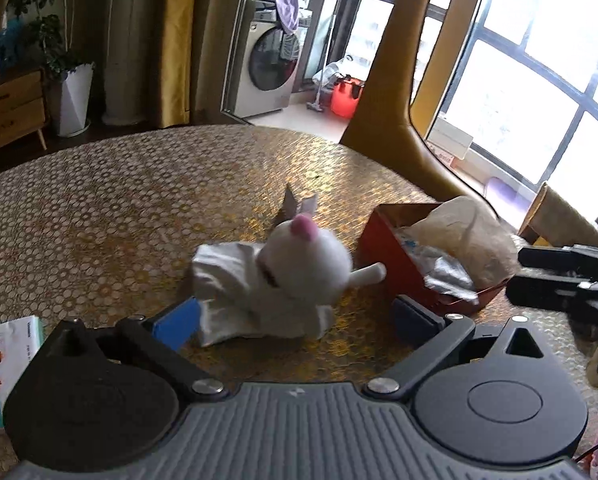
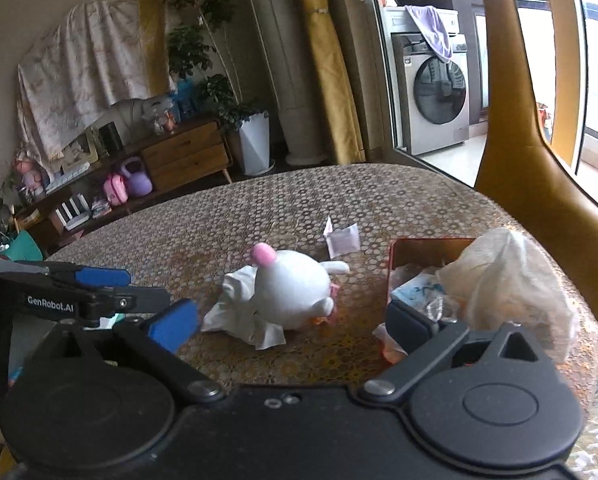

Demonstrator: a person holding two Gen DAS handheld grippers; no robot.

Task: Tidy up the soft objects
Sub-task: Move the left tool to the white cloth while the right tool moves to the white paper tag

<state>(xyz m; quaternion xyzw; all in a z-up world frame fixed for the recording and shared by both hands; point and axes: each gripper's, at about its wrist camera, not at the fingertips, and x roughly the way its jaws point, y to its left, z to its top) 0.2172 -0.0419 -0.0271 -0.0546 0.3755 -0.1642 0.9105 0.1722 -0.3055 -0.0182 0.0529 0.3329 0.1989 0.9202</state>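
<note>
The left gripper (image 1: 295,318) is released, its two fingers spread wide with nothing pressed between them. Just ahead of it, in the gap between the blue pads, a white plush toy (image 1: 305,266) with a pink ear lies on the worktop (image 1: 119,208), resting on a crumpled white cloth (image 1: 227,276). The cloth's near corner comes right up beside the left-hand pad; whether it touches it is not clear. Ahead and to the right of this gripper stands a red box (image 1: 395,256), holding a silver foil wrapper (image 1: 447,276) and a crumpled pale plastic bag (image 1: 467,232) that bulges above its rim. The toy's thin white limb reaches toward the box's near wall. Beyond the toy, farther from the gripper, lies a small paper packet (image 1: 299,204). At the near left edge, beside the gripper body, sits a printed tissue pack (image 1: 7,360).

The right gripper (image 2: 291,324) is also released, fingers wide and empty. The plush toy lies ahead of it between the fingers' lines, and the box sits ahead to its right, just behind its right-hand pad. The left gripper shows at the left side of this view.
</note>
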